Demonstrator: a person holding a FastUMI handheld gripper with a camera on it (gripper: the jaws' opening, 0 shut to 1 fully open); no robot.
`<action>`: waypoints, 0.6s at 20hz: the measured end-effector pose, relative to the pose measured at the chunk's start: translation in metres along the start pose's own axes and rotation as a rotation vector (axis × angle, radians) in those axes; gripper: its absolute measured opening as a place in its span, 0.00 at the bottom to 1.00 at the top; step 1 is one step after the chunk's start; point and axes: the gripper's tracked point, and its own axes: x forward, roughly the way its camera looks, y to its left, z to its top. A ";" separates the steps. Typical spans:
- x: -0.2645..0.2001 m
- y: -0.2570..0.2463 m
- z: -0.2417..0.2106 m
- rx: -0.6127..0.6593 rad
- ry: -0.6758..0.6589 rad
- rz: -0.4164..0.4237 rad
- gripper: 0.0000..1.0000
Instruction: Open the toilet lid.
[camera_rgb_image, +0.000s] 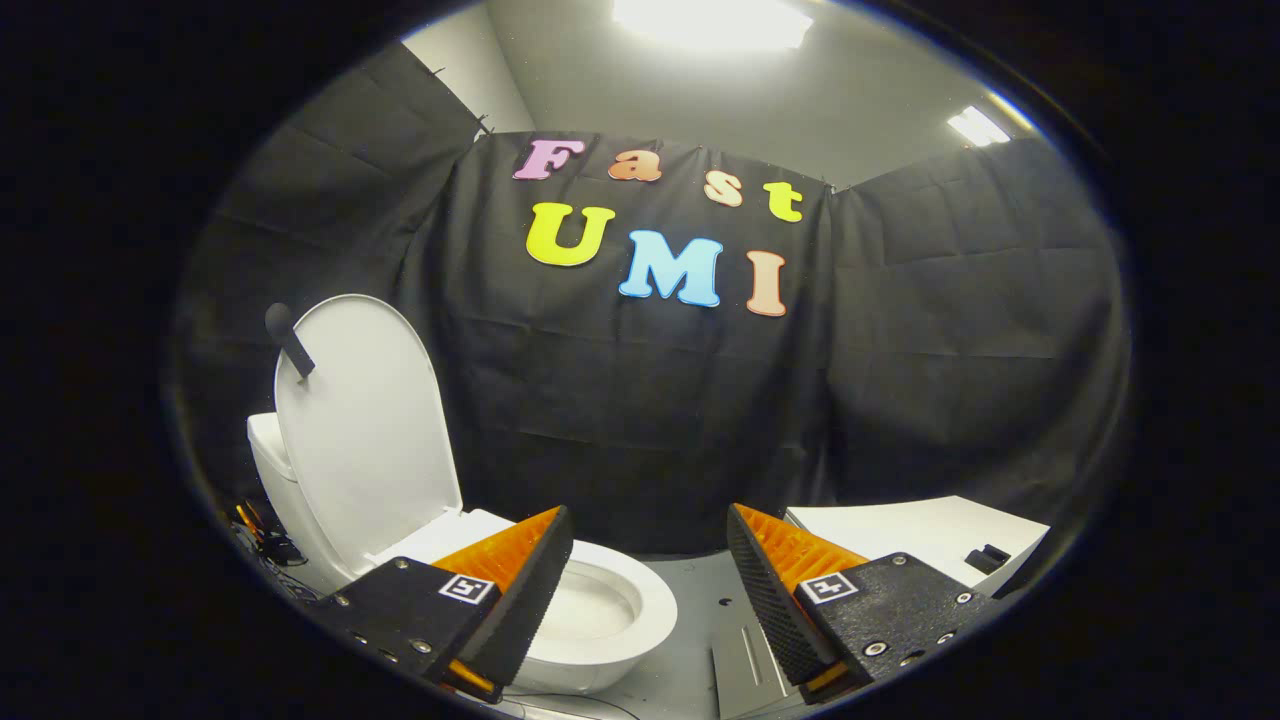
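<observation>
One stiff, light-looking lid (365, 430) stands upright behind the toilet (600, 610) bowl, already open, its black knob (288, 340) the likely hold, while the jaws gape apart, gripping nothing.

Claw-mounted fisheye, facing the booth wall (640, 420)

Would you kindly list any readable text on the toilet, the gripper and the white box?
Raised toilet lid: no text.
Open gripper, fingers apart, holding nothing: a square coded marker on each finger, no words.
On the white box: none readable.
</observation>
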 end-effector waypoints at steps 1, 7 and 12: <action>-0.001 0.001 0.000 0.002 0.001 0.002 0.95; -0.001 0.001 -0.001 0.047 -0.006 -0.009 0.95; 0.000 -0.003 -0.004 0.076 0.001 -0.026 0.95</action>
